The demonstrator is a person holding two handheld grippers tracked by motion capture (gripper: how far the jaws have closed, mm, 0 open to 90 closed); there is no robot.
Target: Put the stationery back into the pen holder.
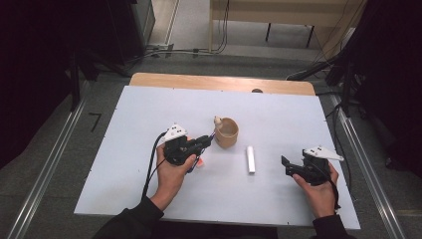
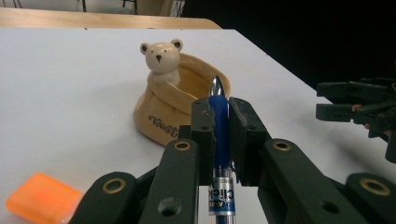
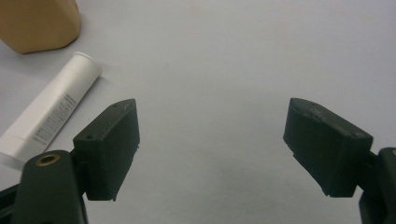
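My left gripper (image 1: 208, 141) (image 2: 221, 116) is shut on a blue click pen (image 2: 219, 140), which stands upright between the pads with its silver tip pointing up. Just beyond it sits a tan cup (image 1: 226, 132) (image 2: 182, 105) with a small bear figure (image 2: 162, 58) on its rim. The pen tip (image 1: 213, 134) hovers close to the cup's left side. My right gripper (image 1: 287, 167) (image 3: 210, 144) stands open over bare table at the right, with nothing between its jaws. A white tube (image 1: 251, 159) (image 3: 49, 109) lies flat between the two grippers.
An orange eraser-like block (image 2: 42, 196) (image 1: 198, 163) lies on the white table (image 1: 149, 114) under my left hand. A wooden edge (image 1: 219, 82) shows at the table's far side. Dark equipment and cables stand on the floor beyond.
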